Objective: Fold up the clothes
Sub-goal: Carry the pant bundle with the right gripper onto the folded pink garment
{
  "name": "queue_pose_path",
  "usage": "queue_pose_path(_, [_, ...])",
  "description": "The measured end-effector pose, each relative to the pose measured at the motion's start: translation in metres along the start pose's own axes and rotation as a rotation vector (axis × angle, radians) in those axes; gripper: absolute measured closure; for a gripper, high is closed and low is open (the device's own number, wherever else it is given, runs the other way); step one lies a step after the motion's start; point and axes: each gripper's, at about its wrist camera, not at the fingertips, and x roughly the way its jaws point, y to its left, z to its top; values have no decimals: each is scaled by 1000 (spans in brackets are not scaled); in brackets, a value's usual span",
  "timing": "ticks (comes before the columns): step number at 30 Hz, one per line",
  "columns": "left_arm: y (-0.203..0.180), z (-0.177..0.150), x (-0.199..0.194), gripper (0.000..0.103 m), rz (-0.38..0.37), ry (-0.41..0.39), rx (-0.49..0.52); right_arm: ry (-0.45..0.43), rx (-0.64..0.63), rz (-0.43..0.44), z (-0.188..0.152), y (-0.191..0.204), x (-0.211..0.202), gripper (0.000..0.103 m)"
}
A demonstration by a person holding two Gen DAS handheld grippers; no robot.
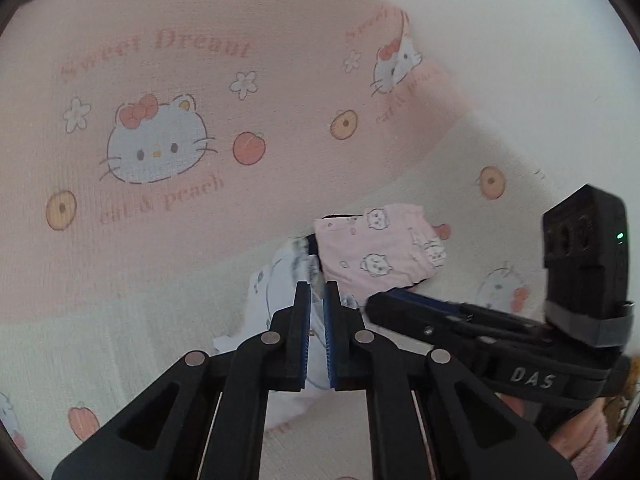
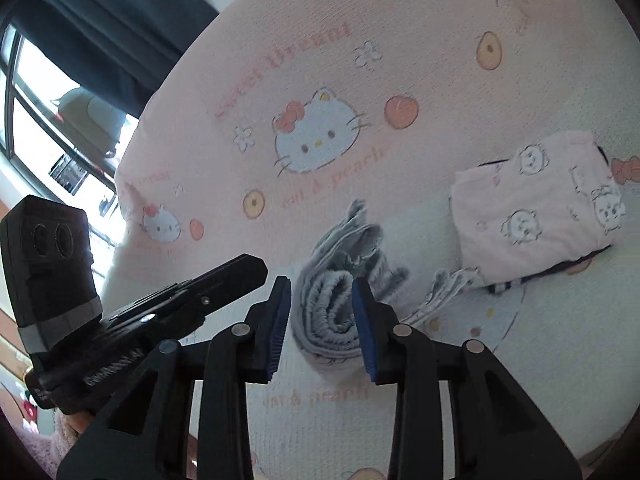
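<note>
A crumpled white-grey garment (image 1: 276,280) with an elastic waistband (image 2: 332,304) hangs bunched just above the bed. In the left wrist view my left gripper (image 1: 318,285) is shut on a fold of it, with white cloth pinched between the blue pads. My right gripper (image 2: 321,281) is closed around the rolled waistband part, the cloth filling the gap between its pads. Each gripper shows in the other's view: the right gripper (image 1: 374,304) comes in from the right, the left gripper (image 2: 260,266) from the left. A folded pink garment (image 1: 376,248) (image 2: 532,208) with cat prints lies just beyond.
The bed is covered by a pink and cream cartoon-cat sheet (image 1: 160,80) (image 2: 320,60). A window (image 2: 40,100) and a dark curtain (image 2: 120,20) stand past the bed's left edge. Dark striped cloth (image 2: 504,286) pokes out under the pink pile.
</note>
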Motion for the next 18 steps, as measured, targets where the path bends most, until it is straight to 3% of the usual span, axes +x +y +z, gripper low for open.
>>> queue_pose_path(4, [28, -21, 22, 96, 74, 58, -101, 64, 64, -100, 0, -40, 6, 70])
queue_pose_path(6, [57, -48, 41, 95, 97, 141, -195, 74, 91, -115, -11, -60, 12, 70])
queue_pose_path(9, [95, -88, 67, 95, 56, 270, -359, 90, 132, -140, -21, -82, 24, 67])
queue_pose_path(10, [99, -96, 69, 95, 43, 268, -387, 92, 120, -152, -19, -82, 26, 67])
queue_pose_path(13, [91, -99, 71, 95, 33, 217, -347, -1, -8, -161, -4, -62, 21, 59])
queue_pose_path(15, [79, -93, 79, 95, 31, 224, -282, -19, -65, -148, 8, -46, 26, 53])
queue_pose_path(17, [71, -89, 83, 95, 35, 226, -244, 34, -117, -112, 7, -33, 48, 53])
queue_pose_path(18, [69, -88, 83, 95, 40, 224, -238, 83, -128, -138, 8, -32, 63, 55])
